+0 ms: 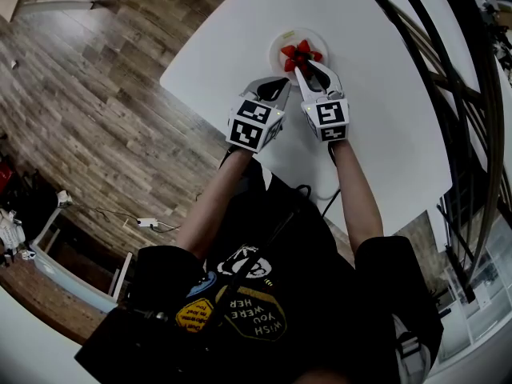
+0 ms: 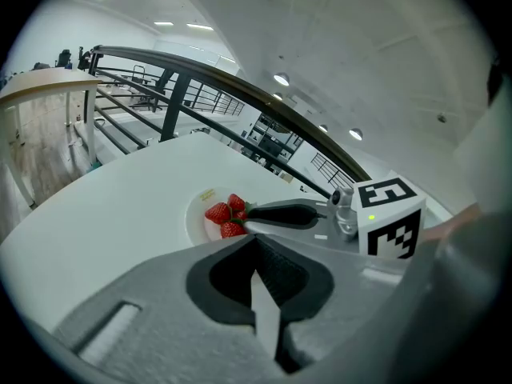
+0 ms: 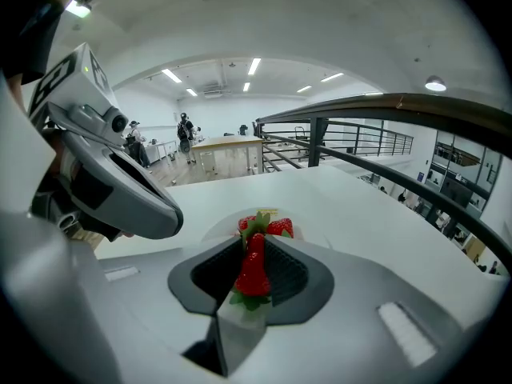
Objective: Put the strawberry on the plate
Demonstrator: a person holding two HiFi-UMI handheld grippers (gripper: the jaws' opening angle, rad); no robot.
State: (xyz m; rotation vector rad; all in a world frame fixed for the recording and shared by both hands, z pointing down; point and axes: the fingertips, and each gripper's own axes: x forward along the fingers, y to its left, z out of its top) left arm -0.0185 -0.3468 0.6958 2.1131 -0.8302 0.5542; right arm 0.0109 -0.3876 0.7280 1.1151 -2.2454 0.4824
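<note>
A red strawberry (image 3: 254, 274) is gripped in the right gripper's (image 3: 255, 245) jaws above the white round plate (image 2: 197, 214), with release required next; the left gripper's (image 2: 254, 240) jaws are closed, empty.

The white table (image 1: 384, 94) is bare far of and to the right of the plate (image 1: 276, 42), so that side is open. Strawberries (image 1: 302, 54) fill the plate's middle. The right gripper (image 1: 314, 72), its jaws filled by a strawberry (image 3: 253, 272), covers the plate's near edge. The left gripper (image 1: 278, 85) is just beside it, blocking the near left. A railing (image 2: 240, 88) runs along the table's far right side.
</note>
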